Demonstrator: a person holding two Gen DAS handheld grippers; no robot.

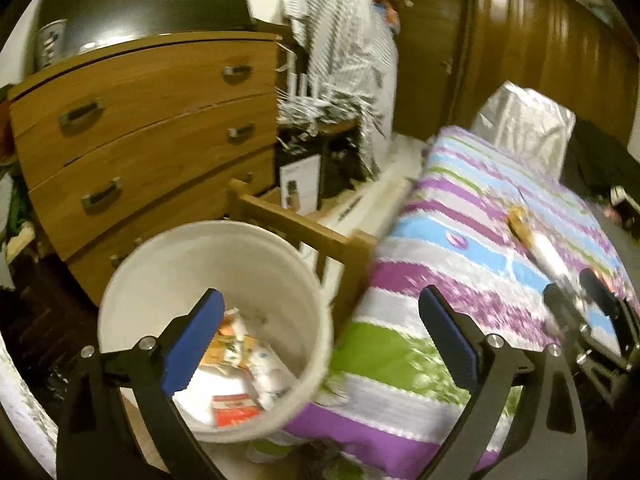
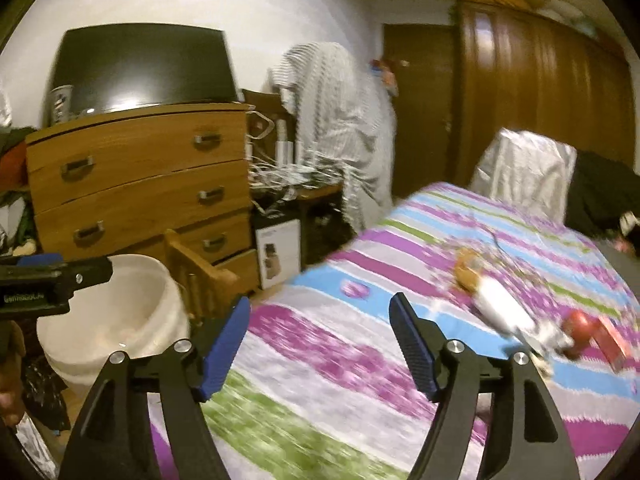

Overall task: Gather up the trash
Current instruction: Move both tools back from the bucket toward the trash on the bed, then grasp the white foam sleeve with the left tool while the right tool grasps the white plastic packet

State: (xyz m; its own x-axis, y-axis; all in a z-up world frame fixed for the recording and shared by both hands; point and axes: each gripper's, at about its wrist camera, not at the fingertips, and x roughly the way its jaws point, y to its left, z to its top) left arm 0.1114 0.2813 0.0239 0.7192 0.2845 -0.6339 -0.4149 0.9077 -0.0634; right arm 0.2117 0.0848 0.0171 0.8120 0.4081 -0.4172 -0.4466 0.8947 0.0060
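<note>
a: where was the trash seen?

b: some was already packed in the white bucket point(image 1: 216, 320) beside the bed point(image 1: 460, 280). more was left on the striped cover: a brown crumpled lump point(image 2: 466, 272), a white tube-shaped thing point(image 2: 502, 312) and a red box point(image 2: 610, 340), all close together. they were blurred, so little more could be told.

a: how were the tongs held?

b: the left gripper point(image 1: 320, 336) was held wide open over the bucket, with nothing in it. the right gripper point(image 2: 320, 344) was also spread wide and empty, above the cover, a bit apart from the trash.

a: how would the trash be felt?

b: it was judged to be light. the lump looked soft and would be squashed easily. the tube looked smooth and might be slipped, so it should be pinched across the middle. the box looked stiff, with flat sides that could be gripped.
</note>
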